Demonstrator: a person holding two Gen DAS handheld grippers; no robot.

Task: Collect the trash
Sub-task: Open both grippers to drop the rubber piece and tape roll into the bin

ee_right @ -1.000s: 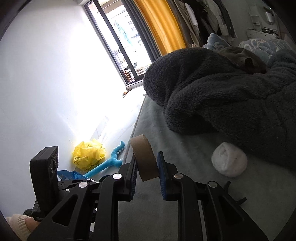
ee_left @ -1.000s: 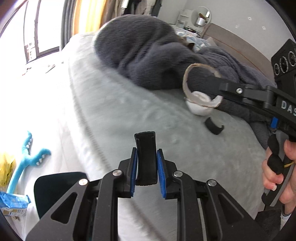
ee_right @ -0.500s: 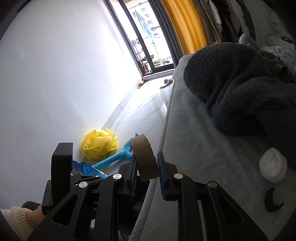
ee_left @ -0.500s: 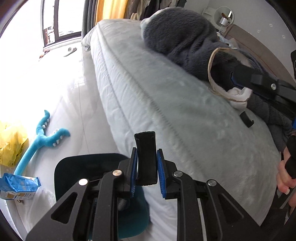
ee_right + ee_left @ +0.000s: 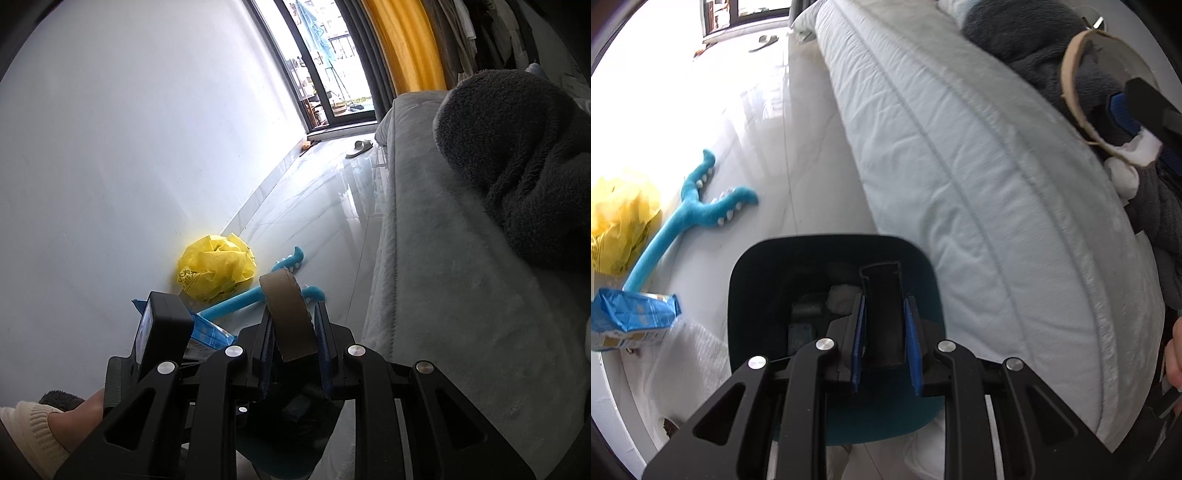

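Observation:
My left gripper (image 5: 883,343) is shut on a black curved plastic piece (image 5: 882,314) and holds it over the open dark teal trash bin (image 5: 768,258) on the floor beside the bed. The bin holds some scraps, one white wad (image 5: 842,297) among them. My right gripper (image 5: 293,345) is shut on a brown cardboard tape ring (image 5: 288,314); the ring also shows at the right edge of the left wrist view (image 5: 1071,85). The bin's dark rim (image 5: 295,435) lies below the right gripper. A white wad (image 5: 1123,175) lies on the bed.
The grey-white bed (image 5: 979,166) runs along the right, with a dark fleece blanket (image 5: 517,155) on it. On the floor by the wall lie a yellow plastic bag (image 5: 216,266), a blue toy (image 5: 690,214), a blue packet (image 5: 631,317) and a slipper (image 5: 360,147).
Both grippers swung off the bed toward the floor. The left gripper with the black piece now hangs over the bin. The right gripper with the tape ring came above the bin's edge.

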